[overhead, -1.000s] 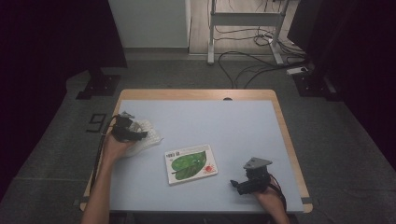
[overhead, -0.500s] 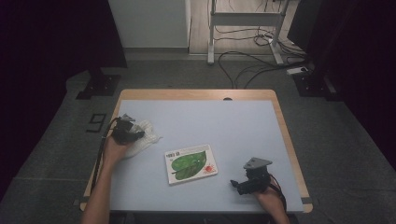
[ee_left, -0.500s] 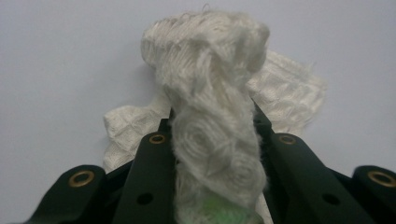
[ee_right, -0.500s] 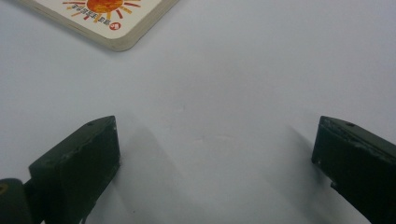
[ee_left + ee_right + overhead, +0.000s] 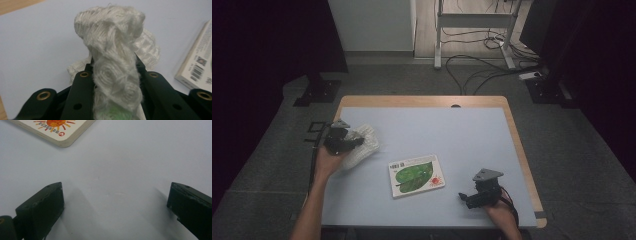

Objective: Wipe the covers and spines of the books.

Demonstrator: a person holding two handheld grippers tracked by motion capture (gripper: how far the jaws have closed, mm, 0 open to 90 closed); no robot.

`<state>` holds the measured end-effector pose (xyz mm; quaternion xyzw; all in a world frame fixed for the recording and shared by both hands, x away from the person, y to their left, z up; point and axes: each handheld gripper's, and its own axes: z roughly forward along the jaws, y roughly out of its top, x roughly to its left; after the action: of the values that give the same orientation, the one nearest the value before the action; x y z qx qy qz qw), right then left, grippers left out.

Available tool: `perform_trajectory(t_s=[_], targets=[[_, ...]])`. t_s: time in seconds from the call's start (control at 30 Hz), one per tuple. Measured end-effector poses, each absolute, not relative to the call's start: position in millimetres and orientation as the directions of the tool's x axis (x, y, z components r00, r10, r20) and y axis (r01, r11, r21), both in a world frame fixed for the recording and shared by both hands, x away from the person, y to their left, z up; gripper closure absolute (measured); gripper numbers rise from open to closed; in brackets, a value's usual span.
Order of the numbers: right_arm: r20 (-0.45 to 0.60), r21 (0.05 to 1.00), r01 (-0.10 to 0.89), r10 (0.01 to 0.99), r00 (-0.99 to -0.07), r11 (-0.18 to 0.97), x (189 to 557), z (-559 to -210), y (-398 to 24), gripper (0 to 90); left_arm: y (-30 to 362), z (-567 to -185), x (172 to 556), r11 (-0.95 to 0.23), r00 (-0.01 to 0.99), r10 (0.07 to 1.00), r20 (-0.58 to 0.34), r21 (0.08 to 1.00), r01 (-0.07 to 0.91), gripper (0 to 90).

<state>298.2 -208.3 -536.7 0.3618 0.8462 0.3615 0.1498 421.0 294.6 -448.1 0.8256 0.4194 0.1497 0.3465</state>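
A white knitted cloth [image 5: 366, 143] lies bunched near the table's left edge. My left gripper [image 5: 347, 142] is shut on it. In the left gripper view a thick fold of the cloth [image 5: 112, 37] stands up between the black jaws of that gripper [image 5: 113, 67], the rest hanging behind toward the table. A picture book [image 5: 417, 175] with a green leaf and an orange sun on its cover lies flat in the middle. My right gripper [image 5: 464, 197] rests near the front right, open, with bare table between its jaws [image 5: 115, 202] and a corner of the book [image 5: 57, 130] ahead.
The light blue table top [image 5: 452, 130] has a wooden rim. The book's barcode edge [image 5: 197, 67] sits to the right of the cloth. Beyond the table are cables on a dark floor and a metal stand [image 5: 472, 30].
The left gripper has closed on the cloth and lifted a little, pulling a fold up with it. The right gripper and the book have not moved.
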Motion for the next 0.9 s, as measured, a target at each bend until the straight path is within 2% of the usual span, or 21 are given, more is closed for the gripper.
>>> perform_trajectory(t_s=[0.47, 0.9], targets=[[0.008, 0.720, 0.504, 0.720, -0.693, 0.477, 298, -537, -208, 0.4, 255, -423, 385, -0.476, 0.715, 0.699, -0.027, 0.729, 0.492, 70.5], [0.008, 0.721, 0.503, 0.721, -0.693, 0.476, 298, -537, -208, 0.4, 213, -444, 374, -0.551, 0.791, 0.611, -0.033, 0.699, 0.455, 70.3]])
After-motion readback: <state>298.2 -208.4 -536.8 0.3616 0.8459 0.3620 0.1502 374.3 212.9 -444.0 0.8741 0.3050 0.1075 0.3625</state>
